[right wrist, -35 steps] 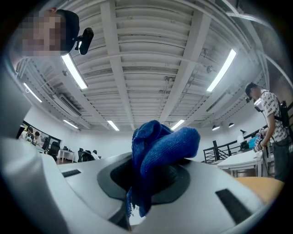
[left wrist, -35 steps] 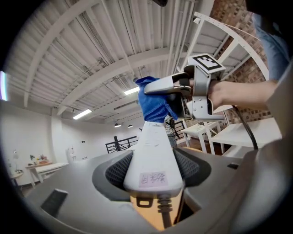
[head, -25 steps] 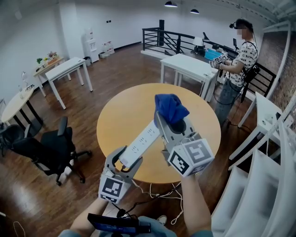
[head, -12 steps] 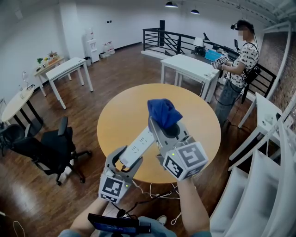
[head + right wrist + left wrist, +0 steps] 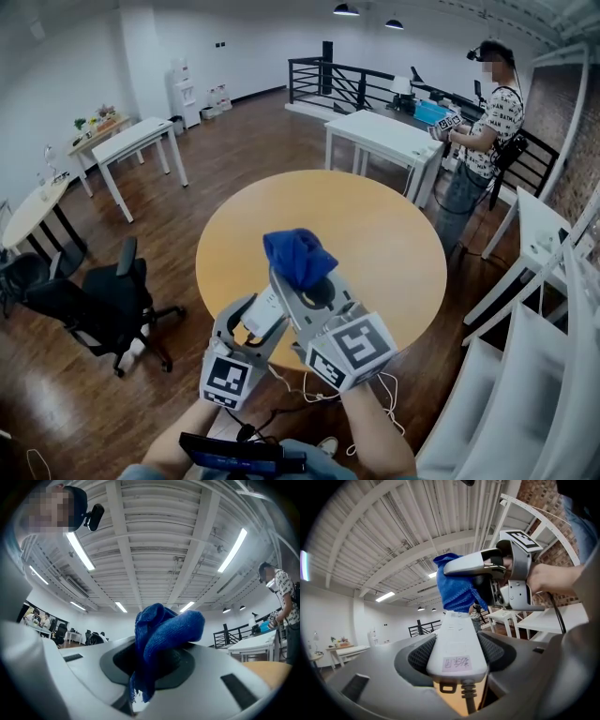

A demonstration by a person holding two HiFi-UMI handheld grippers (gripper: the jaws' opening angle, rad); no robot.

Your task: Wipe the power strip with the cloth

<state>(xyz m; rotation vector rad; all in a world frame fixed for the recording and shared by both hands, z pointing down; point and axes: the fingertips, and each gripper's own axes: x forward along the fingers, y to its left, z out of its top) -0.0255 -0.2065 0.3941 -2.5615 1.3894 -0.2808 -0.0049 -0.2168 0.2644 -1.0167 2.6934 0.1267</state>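
My left gripper (image 5: 253,325) is shut on the near end of a white power strip (image 5: 265,312), which it holds level over the near edge of the round table; its pads press both sides of the strip (image 5: 457,641). A bunched blue cloth (image 5: 295,253) is clamped in my right gripper (image 5: 305,281), which is shut on it. The cloth (image 5: 454,588) lies on top of the strip, close to the left gripper, and hides most of the strip's length in the head view. In the right gripper view the cloth (image 5: 161,630) fills the space between the jaws.
The round wooden table (image 5: 394,244) lies below both grippers. A white cord (image 5: 375,389) hangs off its near edge. A black office chair (image 5: 112,300) stands at the left, white tables further back, and a person (image 5: 483,122) at the far right beside a railing.
My right gripper has slid the cloth along the strip toward me and the left gripper, slightly down. The left gripper and the strip have stayed still.
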